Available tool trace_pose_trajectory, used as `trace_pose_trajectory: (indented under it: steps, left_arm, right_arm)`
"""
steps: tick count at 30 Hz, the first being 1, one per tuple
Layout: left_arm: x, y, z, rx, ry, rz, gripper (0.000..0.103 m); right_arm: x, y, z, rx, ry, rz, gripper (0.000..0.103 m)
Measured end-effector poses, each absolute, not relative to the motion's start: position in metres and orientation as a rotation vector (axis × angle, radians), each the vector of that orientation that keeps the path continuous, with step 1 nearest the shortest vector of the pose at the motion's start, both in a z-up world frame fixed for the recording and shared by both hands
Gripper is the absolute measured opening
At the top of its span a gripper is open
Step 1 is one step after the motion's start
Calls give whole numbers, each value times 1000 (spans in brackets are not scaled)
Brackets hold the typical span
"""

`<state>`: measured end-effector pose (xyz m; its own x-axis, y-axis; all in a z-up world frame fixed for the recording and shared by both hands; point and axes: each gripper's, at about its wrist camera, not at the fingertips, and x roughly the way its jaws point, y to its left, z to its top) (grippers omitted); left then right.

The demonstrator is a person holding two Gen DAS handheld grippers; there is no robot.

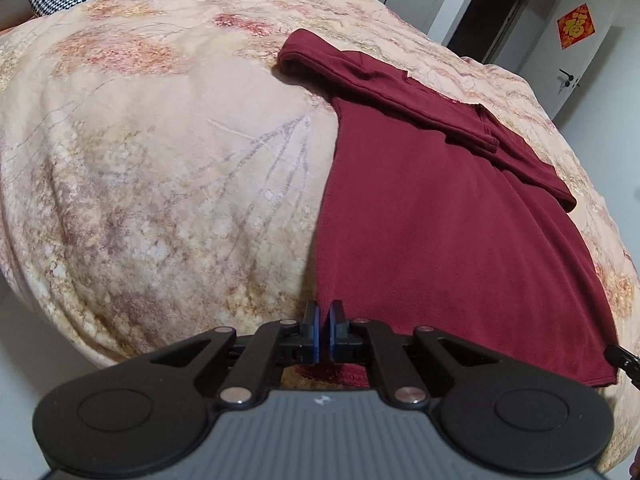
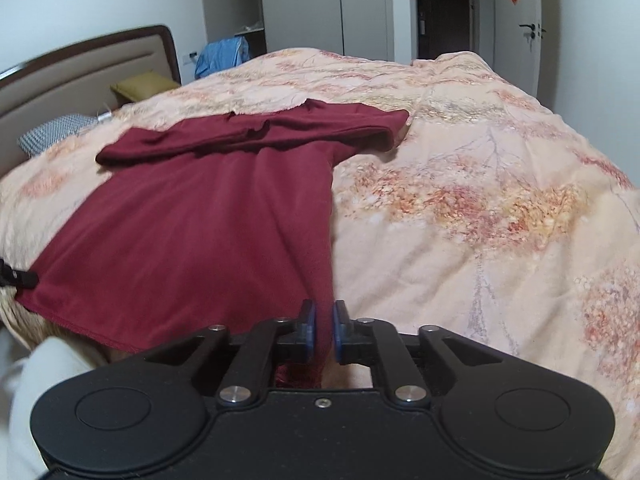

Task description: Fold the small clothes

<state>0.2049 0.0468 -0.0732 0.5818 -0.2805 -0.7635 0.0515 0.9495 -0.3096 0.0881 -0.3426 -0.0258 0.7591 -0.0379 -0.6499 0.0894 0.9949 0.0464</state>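
Both tongs, left gripper [image 1: 324, 334] and right gripper [image 2: 323, 330], pinch the red shirt's [image 2: 208, 232] bottom corners, ready to lift and fold it up.

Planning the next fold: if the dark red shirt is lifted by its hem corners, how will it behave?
The dark red shirt looks like thin knit lying flat on the quilt, so it would likely sag and drape. Its folded-in sleeves may slip open.
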Motion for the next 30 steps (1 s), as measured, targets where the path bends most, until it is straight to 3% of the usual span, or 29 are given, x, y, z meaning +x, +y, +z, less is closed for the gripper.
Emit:
trace_pose_trajectory:
  steps: [2,6,8,12,17,24,25,28,30]
  left_arm:
    - [203,45,-72,-254,933,-190,13]
    - [201,44,-68,-232,920,-170,63]
    - [196,43,-65,-204,904,-159,69]
    - [188,39,-61,-154,885,-142,89]
    - [183,30,-58,-105,865,-133,101]
    - [178,18,-54,-56,839,-151,103]
    - [176,15,-53,-48,831,-159,103]
    - [169,7,-51,-14,789,-196,103]
    - [162,-1,-50,19,750,-234,103]
  right_arm:
    - [86,-340,-26,42,703,-66,36]
    - [80,-328,-22,-84,684,-21,57]
    - [75,-317,-20,-178,662,35,66]
    - [68,-292,-23,-387,646,155,68]
    - [68,-269,-40,-528,677,236,68]
    - [71,-247,-75,-771,668,229,65]
    - [70,-245,-77,-786,656,232,60]
    - [68,-242,-75,-802,629,244,22]
    - [69,-242,-72,-798,617,237,17]
